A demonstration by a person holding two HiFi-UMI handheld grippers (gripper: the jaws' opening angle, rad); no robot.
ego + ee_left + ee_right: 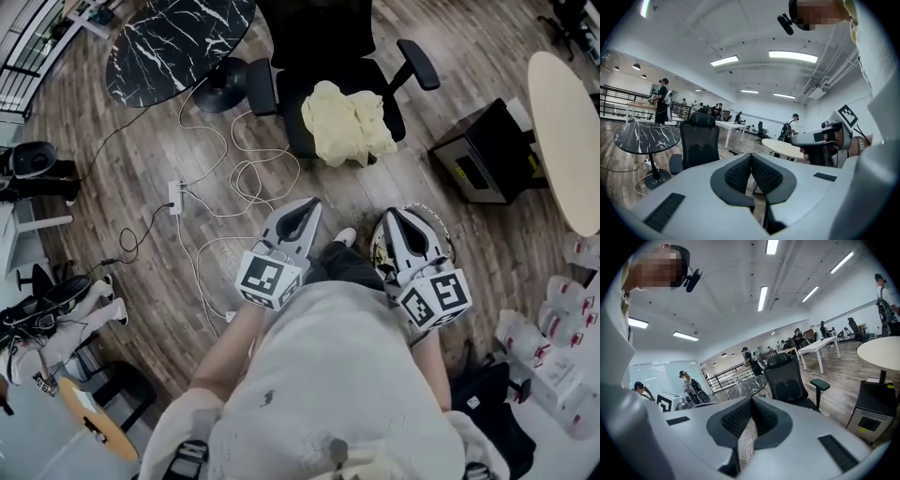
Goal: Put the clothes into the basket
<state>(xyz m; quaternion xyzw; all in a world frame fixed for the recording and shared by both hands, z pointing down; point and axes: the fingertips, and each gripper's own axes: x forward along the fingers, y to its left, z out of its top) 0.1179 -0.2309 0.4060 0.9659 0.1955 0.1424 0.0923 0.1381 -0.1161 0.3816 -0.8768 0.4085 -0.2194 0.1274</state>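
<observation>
A person stands on the wood floor facing a black office chair (292, 117), a gripper in each hand. The one garment in sight, a crumpled pale yellow garment (349, 122), lies on the chair's seat. It is heaped from the back of the seat to its front edge and sits toward the side nearer the right armrest (418, 62).

The left gripper (302, 214) and the right gripper (394, 221) are held side by side and well short of the seat. Both point forward at the chair. The left gripper view shows its jaws closed pad to pad on nothing, and the right gripper view shows the same for the right.

The garment lies straight ahead of both grippers, roughly between their two lines. Neither hand is clearly nearer, though the heap leans slightly to the right gripper's side. Any pick-up looks to call first for a reach forward and down to the seat, and for the jaws to open.

A pale round rim (442, 232) shows on the floor under the right gripper. It may be the basket, but too little of it shows to tell.
</observation>
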